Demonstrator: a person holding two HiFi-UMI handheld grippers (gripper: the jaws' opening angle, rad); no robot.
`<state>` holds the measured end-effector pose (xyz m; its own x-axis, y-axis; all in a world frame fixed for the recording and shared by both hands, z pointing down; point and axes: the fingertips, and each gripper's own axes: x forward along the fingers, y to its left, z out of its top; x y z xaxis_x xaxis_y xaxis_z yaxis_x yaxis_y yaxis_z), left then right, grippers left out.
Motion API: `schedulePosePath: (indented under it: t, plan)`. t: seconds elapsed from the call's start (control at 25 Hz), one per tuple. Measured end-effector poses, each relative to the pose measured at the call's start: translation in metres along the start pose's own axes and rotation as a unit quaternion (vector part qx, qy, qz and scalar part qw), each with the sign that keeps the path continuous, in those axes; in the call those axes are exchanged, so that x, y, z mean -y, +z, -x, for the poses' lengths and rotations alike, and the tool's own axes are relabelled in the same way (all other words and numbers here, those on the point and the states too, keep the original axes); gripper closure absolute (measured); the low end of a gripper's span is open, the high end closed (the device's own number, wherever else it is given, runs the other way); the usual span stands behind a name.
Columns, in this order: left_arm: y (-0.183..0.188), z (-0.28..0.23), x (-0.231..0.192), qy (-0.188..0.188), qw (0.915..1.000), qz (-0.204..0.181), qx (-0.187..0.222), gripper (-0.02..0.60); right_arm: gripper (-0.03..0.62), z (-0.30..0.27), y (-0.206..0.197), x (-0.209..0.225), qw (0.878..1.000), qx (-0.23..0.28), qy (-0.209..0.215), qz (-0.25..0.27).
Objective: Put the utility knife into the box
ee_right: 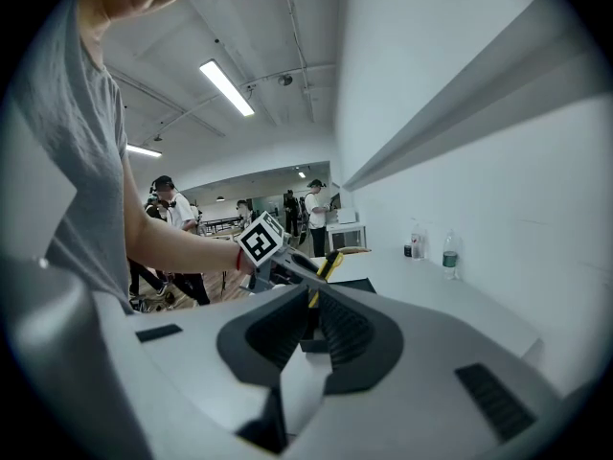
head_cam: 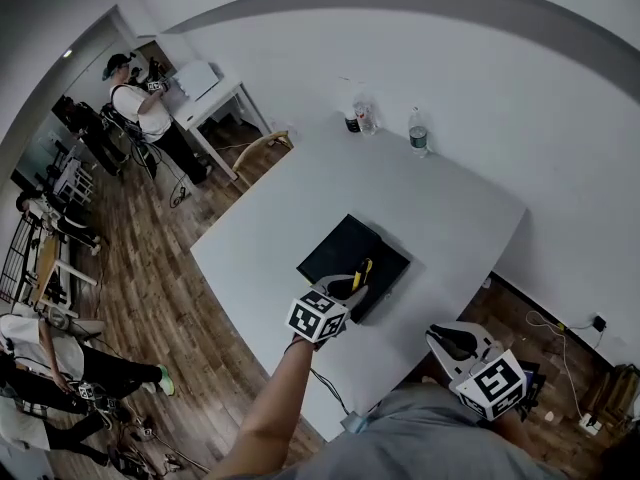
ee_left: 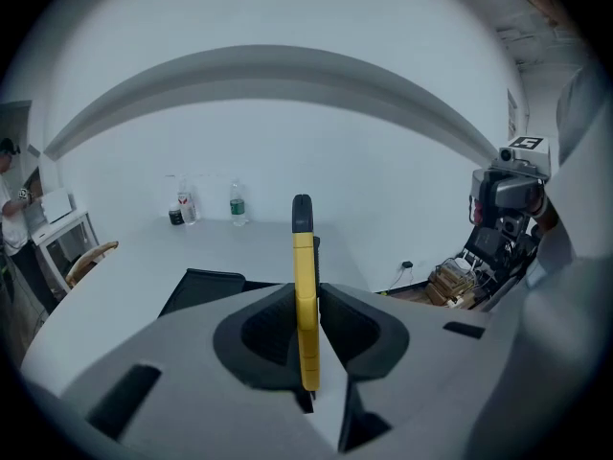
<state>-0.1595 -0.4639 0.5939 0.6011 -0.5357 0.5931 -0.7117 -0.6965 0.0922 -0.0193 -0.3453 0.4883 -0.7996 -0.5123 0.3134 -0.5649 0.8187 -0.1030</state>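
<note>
A yellow utility knife (head_cam: 361, 273) with a black tip is clamped between the jaws of my left gripper (head_cam: 352, 286). It hangs just above the near end of an open black box (head_cam: 340, 248) on the white table (head_cam: 440, 208). In the left gripper view the knife (ee_left: 305, 286) stands on edge between the pads, pointing away, with the box (ee_left: 206, 286) below and to the left. My right gripper (head_cam: 447, 340) stays off the table's near right corner, jaws together with nothing in them. The right gripper view shows the left gripper (ee_right: 287, 262), the knife (ee_right: 331, 262) and the box (ee_right: 354, 284).
Two clear bottles (head_cam: 418, 133) (head_cam: 364, 118) and a small dark jar (head_cam: 352, 123) stand at the table's far edge by the wall. A wooden chair (head_cam: 262, 146) and a small white table (head_cam: 205, 88) lie beyond the left corner. People stand on the wooden floor at left.
</note>
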Motion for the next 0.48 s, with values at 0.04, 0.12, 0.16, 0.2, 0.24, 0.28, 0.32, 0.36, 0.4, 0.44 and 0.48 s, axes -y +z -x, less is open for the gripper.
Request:
schedulePosePath:
  t: [0.04, 0.12, 0.16, 0.2, 0.24, 0.28, 0.32, 0.36, 0.4, 0.44, 0.48]
  plan:
    - [-0.003, -0.003, -0.002, -0.001, 1.0000, 0.001, -0.006, 0.497, 0.553, 0.001, 0.000, 0.001, 1.000, -0.001, -0.001, -0.001]
    - [-0.008, -0.009, -0.005, -0.004, 0.9999, 0.004, -0.016, 0.497, 0.553, 0.001, -0.001, 0.002, 1.000, -0.002, -0.005, -0.003]
    - [-0.010, -0.012, -0.006, -0.005, 0.9998, 0.005, -0.020, 0.497, 0.553, 0.001, -0.002, 0.003, 1.000, -0.002, -0.006, -0.003]
    - [-0.012, -0.014, -0.007, -0.006, 0.9997, 0.006, -0.023, 0.497, 0.553, 0.001, -0.003, 0.003, 1.000, -0.003, -0.007, -0.004]
    - [-0.014, -0.017, -0.009, -0.007, 0.9996, 0.008, -0.026, 0.497, 0.553, 0.001, -0.004, 0.004, 1.000, -0.004, -0.008, -0.004]
    - [-0.016, -0.020, -0.010, -0.008, 0.9995, 0.010, -0.028, 0.497, 0.553, 0.001, -0.005, 0.005, 1.000, -0.006, -0.009, -0.004]
    - [-0.018, -0.023, -0.012, -0.009, 0.9994, 0.012, -0.030, 0.497, 0.553, 0.000, -0.005, 0.006, 1.000, -0.006, -0.009, -0.004]
    - [-0.019, -0.025, -0.014, -0.009, 0.9993, 0.014, -0.034, 0.497, 0.553, 0.000, -0.005, 0.006, 1.000, -0.007, -0.010, -0.005]
    - [-0.021, -0.028, -0.016, -0.009, 0.9991, 0.016, -0.037, 0.497, 0.553, -0.001, -0.005, 0.007, 1.000, -0.007, -0.010, -0.005]
    - [-0.024, -0.031, -0.018, -0.009, 0.9989, 0.017, -0.042, 0.497, 0.553, -0.002, -0.005, 0.007, 1.000, -0.007, -0.010, -0.006]
    - [-0.027, -0.034, -0.020, -0.010, 0.9987, 0.019, -0.046, 0.497, 0.553, -0.003, -0.005, 0.007, 1.000, -0.007, -0.010, -0.006]
